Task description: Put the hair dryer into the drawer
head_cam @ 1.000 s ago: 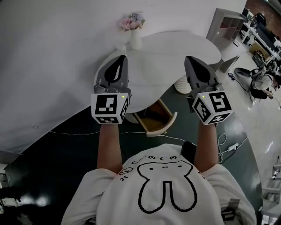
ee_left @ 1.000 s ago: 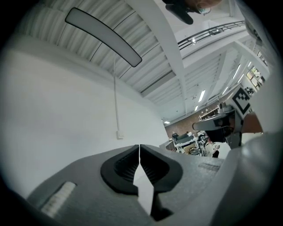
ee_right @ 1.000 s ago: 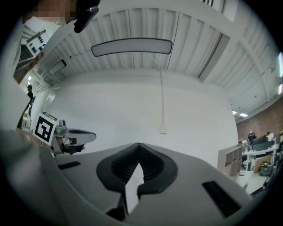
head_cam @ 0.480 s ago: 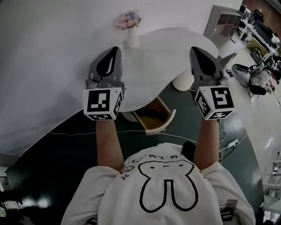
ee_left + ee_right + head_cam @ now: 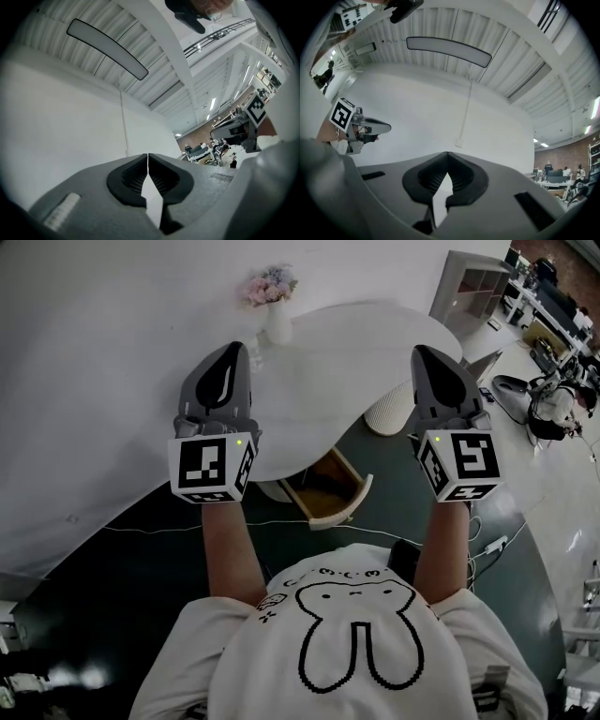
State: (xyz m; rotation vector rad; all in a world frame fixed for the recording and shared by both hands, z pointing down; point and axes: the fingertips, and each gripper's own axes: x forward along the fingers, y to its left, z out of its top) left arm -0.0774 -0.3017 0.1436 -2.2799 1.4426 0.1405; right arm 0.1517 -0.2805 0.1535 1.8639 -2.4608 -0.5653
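Both grippers are held up in front of the person, above a white table (image 5: pixel 375 343). My left gripper (image 5: pixel 231 349) is shut with nothing between its pads (image 5: pixel 148 159). My right gripper (image 5: pixel 427 352) is shut and empty too, its pads (image 5: pixel 448 161) meeting at the tip. Under the table's near edge an open drawer (image 5: pixel 323 488) sticks out, its wooden inside showing. I see no hair dryer in any view. Both gripper views look up at the wall and ceiling.
A white vase with pink flowers (image 5: pixel 274 298) stands at the back of the table. A white ribbed stand (image 5: pixel 386 413) is under the table. Cables and a power strip (image 5: pixel 492 549) lie on the dark floor. Desks and shelving (image 5: pixel 478 287) are at the right.
Both grippers have risen a little and spread slightly apart; the right gripper has rolled a bit. Both stay shut and empty.
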